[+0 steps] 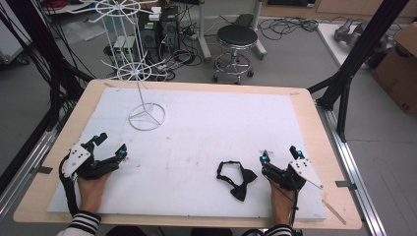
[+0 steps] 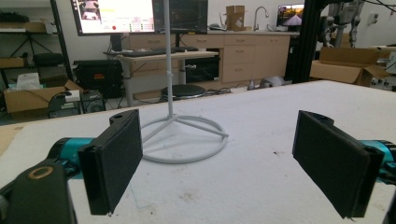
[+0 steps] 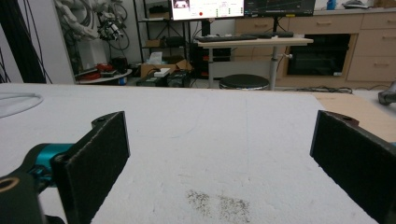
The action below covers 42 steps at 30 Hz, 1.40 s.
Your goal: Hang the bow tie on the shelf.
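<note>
Resting both hands on the bench [image 1: 305,128], we have the left tool [image 1: 109,146] and right tool [image 1: 279,153] spread wide, gripping nothing. A black bow tie [image 1: 236,178] lies just beside the right tool. We judge the pickup comes next, perhaps toward the white wire stand [image 1: 140,73].

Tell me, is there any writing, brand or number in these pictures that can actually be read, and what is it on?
None can be read.
The monitor behind the table shows coloured panels with text, too small and blurred to read.
The same monitor in the right gripper view is blurred as well.
The cardboard box on the floor carries a dark mark near its edge, too small to make out.
The bow tie, the white wire stand and both grippers bear no visible lettering.
</note>
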### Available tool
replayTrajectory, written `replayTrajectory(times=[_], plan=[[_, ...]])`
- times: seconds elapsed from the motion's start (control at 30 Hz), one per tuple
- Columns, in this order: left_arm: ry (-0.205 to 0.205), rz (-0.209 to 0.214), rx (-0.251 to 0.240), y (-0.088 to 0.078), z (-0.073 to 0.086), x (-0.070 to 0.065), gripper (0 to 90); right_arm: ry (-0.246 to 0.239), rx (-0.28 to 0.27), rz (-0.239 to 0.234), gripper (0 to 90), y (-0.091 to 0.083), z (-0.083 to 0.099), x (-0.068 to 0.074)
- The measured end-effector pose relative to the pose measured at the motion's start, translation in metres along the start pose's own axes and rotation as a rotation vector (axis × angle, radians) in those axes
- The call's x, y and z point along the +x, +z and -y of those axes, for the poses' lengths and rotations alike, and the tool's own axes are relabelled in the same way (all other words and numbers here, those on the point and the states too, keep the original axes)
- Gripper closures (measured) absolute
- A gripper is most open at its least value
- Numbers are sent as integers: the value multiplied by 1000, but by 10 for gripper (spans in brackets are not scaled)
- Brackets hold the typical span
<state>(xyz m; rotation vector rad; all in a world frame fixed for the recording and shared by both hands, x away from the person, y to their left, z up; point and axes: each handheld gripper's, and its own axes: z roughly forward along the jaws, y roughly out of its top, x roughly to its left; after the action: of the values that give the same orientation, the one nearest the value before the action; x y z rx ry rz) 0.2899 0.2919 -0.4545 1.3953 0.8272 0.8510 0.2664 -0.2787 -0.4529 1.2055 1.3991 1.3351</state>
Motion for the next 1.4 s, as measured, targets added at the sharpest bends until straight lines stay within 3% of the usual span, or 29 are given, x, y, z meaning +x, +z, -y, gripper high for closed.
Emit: replayTrajectory(times=[0.63, 0.9, 1.03, 1.07, 1.17, 1.2, 1.4], plan=[[0, 0, 0, 0, 0, 0, 166, 14, -4, -15, 36, -1, 0, 0], [1, -1, -2, 0, 0, 0, 164, -10, -10, -22, 36, -1, 0, 0], [4, -1, -4, 0, 0, -1, 165, -23, 20, -55, 38, 2, -1, 0], [2, -2, -6, 0, 0, -1, 164, -15, 41, -93, 40, 3, -3, -1], [2, -2, -12, -1, 0, 0, 164, -4, 73, -128, 44, 4, -5, -1], [2, -2, -13, -1, 0, 0, 164, -21, 90, -172, 53, 4, -10, -1], [0, -4, -12, -1, 0, -1, 165, -79, 119, -255, 74, 4, -25, 4]])
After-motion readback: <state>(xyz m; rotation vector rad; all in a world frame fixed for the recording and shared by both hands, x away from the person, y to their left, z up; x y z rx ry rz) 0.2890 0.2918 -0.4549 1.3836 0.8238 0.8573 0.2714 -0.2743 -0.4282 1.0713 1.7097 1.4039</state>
